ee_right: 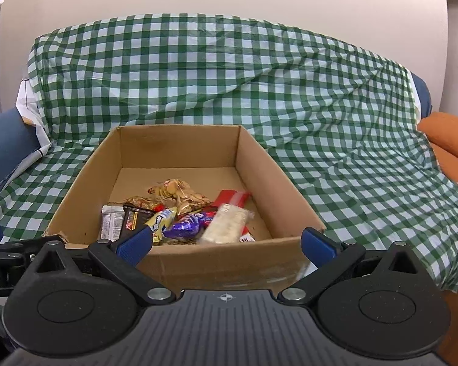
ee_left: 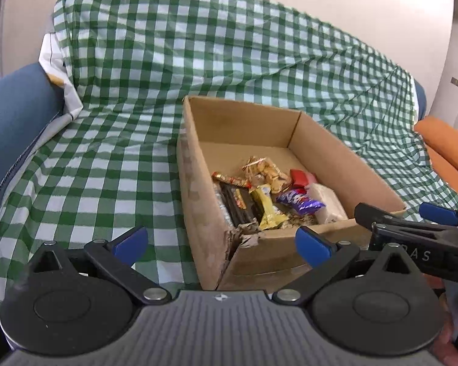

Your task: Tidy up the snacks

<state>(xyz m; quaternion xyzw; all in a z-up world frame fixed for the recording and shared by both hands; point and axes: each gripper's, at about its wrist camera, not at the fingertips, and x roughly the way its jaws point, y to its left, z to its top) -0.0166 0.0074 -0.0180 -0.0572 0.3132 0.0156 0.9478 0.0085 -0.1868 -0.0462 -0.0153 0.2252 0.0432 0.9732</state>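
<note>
An open cardboard box (ee_left: 253, 113) (ee_right: 259, 164) stands on a green checked cloth (ee_left: 122, 167) (ee_right: 351, 152). Inside lie several wrapped snacks: a purple wrapper (ee_left: 299, 201) (ee_right: 186, 225), a yellow bar (ee_left: 267, 207) (ee_right: 163, 219), a clear bag of biscuits (ee_left: 265, 170) (ee_right: 177, 192), a pale rice-cake pack (ee_left: 328, 201) (ee_right: 227, 224), a red pack (ee_left: 302, 178) (ee_right: 232, 196) and a dark bar (ee_left: 238, 204) (ee_right: 136, 215). My left gripper (ee_left: 221, 241) is open and empty before the box's near left corner. My right gripper (ee_right: 227, 244) is open and empty at the box's near wall; it also shows in the left wrist view (ee_left: 412, 225).
The cloth covers a blue sofa (ee_left: 12, 116) (ee_right: 3, 149) with its backrest behind the box. An orange cushion (ee_left: 445, 149) (ee_right: 448, 140) lies at the right. A white wall rises behind. The box's near left corner (ee_left: 244, 238) is torn.
</note>
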